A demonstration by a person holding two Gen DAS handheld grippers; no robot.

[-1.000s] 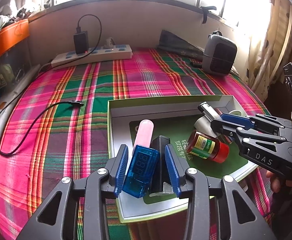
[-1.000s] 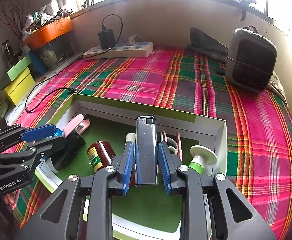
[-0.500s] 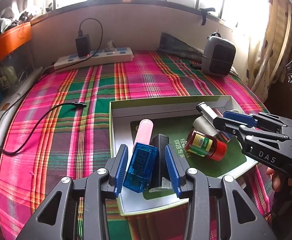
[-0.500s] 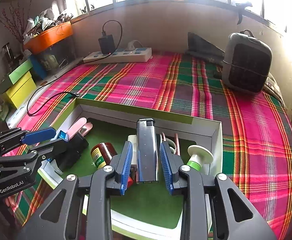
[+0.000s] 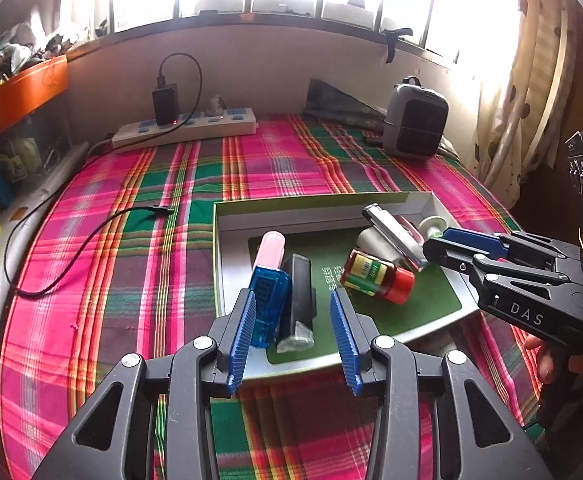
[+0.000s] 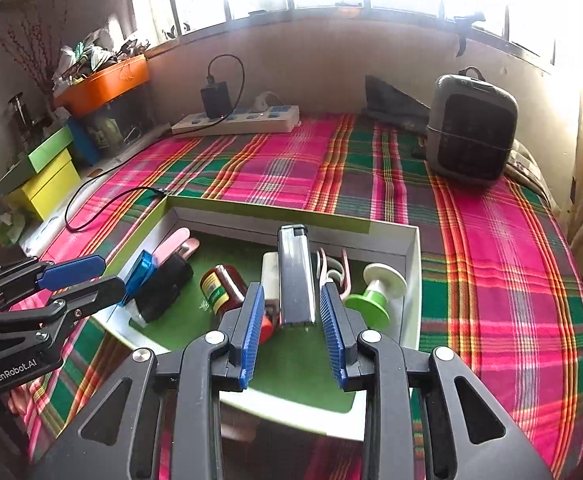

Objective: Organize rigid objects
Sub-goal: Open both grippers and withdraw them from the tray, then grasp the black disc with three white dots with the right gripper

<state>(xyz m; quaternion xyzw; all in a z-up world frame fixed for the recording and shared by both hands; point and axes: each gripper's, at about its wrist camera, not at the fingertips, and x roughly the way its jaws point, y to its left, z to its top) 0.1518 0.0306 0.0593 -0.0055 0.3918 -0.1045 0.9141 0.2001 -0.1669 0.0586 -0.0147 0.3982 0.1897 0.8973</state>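
Note:
A shallow white box point(image 5: 323, 200) with a green floor lies on the plaid cloth. In it are a blue USB meter point(image 5: 269, 292), a black block point(image 5: 299, 284), a pink tube point(image 5: 271, 250), a red-capped bottle point(image 5: 375, 276), a silver lighter point(image 6: 295, 272) and a green-and-white spool point(image 6: 375, 292). My left gripper point(image 5: 292, 295) hovers open over the box's near edge, with the meter and block lying beyond its pads. My right gripper point(image 6: 291, 287) is open too. The lighter rests in the box between its pads, with a gap on each side.
A power strip point(image 5: 187, 130) with a plugged charger sits by the back wall, and a grey heater point(image 6: 471, 128) at the back right. A black cable point(image 5: 91, 236) trails left of the box. Orange and yellow boxes point(image 6: 43, 184) crowd the left edge. A hand point(image 5: 551, 360) holds the right gripper.
Both grippers have drawn back and up from the box. The right jaws have spread off the silver lighter, which stays lying in the box. The left jaws kept their width.

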